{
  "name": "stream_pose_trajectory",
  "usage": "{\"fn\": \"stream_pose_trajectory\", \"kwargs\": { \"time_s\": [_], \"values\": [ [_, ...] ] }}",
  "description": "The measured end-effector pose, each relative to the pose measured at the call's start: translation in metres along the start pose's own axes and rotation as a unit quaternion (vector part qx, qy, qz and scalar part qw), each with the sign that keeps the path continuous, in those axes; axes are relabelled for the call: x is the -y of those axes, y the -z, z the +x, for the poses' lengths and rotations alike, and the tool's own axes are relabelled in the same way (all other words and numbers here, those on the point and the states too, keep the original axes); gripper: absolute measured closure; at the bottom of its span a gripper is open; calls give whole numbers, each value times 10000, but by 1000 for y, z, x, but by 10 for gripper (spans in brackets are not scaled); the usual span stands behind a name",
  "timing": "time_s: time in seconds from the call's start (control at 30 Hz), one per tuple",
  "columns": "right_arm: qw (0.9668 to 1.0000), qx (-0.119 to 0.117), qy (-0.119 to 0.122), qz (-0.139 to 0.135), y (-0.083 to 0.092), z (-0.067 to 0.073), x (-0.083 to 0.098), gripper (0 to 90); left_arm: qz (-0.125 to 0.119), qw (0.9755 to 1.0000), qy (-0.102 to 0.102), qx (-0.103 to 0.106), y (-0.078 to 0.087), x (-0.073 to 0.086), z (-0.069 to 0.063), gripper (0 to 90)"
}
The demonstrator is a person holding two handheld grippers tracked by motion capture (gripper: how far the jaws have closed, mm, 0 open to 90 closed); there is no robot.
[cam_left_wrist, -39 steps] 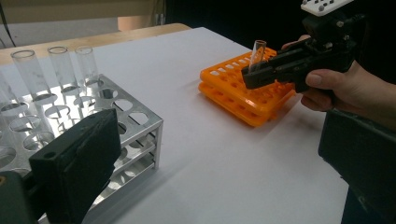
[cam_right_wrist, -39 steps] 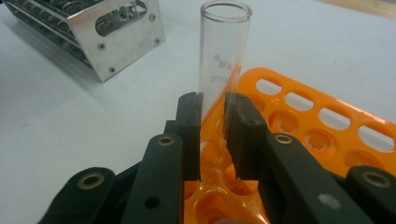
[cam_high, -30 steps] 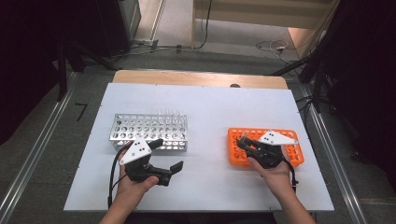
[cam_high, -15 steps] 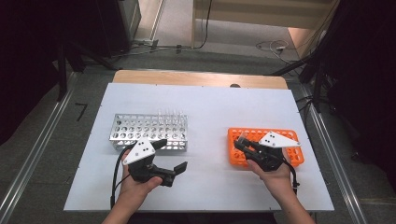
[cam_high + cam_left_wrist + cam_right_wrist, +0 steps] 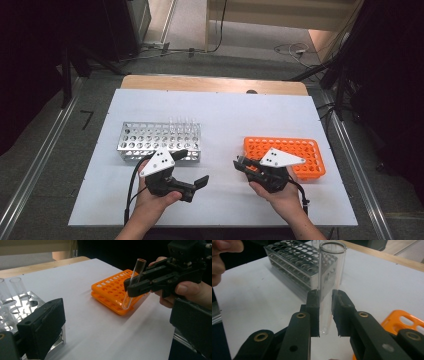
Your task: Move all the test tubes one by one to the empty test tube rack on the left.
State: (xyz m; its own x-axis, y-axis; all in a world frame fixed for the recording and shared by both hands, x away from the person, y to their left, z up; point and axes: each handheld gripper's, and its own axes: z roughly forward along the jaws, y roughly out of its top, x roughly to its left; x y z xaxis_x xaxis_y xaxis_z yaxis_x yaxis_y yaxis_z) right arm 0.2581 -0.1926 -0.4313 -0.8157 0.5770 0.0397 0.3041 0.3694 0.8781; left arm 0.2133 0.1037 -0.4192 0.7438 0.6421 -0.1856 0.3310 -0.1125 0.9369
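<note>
My right gripper (image 5: 239, 164) is shut on a clear glass test tube (image 5: 329, 277), held upright with its open mouth on top. It hangs just left of the orange tube rack (image 5: 295, 152), a little above the white table. In the left gripper view the test tube (image 5: 132, 283) stands in the right gripper (image 5: 128, 288) in front of the orange rack (image 5: 110, 290). My left gripper (image 5: 192, 166) is open with nothing between its jaws, at the front right corner of the metal tube rack (image 5: 150, 140). Several clear tubes (image 5: 182, 125) stand in that rack's far right part.
The white board (image 5: 225, 115) covers the table, with a wooden strip (image 5: 210, 84) at its far edge. Bare board lies between the two racks and behind them. Metal rails (image 5: 35, 165) run along both sides of the table.
My right gripper has moved left and slightly up with the tube, from over the orange rack's left part to just beyond its left edge. The left gripper has hardly moved.
</note>
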Motion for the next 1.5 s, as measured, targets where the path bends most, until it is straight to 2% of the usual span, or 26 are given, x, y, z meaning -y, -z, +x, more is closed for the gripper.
{"fn": "stream_pose_trajectory", "kwargs": {
  "time_s": [0.17, 0.33, 0.47, 0.6, 0.83, 1.0, 1.23, 1.37, 1.5],
  "values": [
    [9997, -185, 127, 62, -6, 14, -1, 736, 54, 9999, 9, 108, -5, -2, -5, 32],
    [9990, -342, 250, 101, -11, 26, -2, 736, 105, 9999, -40, 103, -11, -3, -13, 83],
    [9985, -440, 278, 154, -14, 34, -2, 736, 171, 9998, -81, 41, -16, -4, -19, 161],
    [9979, -539, 330, 167, -17, 41, -2, 736, 214, 9997, -122, 88, -21, -4, -24, 238],
    [9967, -668, 407, 213, -20, 51, -3, 736, 187, 9994, -271, 103, -23, -3, -31, 428],
    [9959, -757, 434, 232, -22, 56, -4, 736, 199, 9992, -332, 84, -24, -3, -32, 541],
    [9956, -803, 421, 228, -22, 58, -5, 736, 194, 9988, -422, 163, -24, -2, -35, 689],
    [9956, -816, 394, 228, -22, 57, -5, 736, 178, 9987, -437, 187, -24, -2, -35, 748],
    [9956, -830, 380, 225, -22, 57, -5, 735, 176, 9986, -472, 187, -24, -2, -35, 758]
  ]
}}
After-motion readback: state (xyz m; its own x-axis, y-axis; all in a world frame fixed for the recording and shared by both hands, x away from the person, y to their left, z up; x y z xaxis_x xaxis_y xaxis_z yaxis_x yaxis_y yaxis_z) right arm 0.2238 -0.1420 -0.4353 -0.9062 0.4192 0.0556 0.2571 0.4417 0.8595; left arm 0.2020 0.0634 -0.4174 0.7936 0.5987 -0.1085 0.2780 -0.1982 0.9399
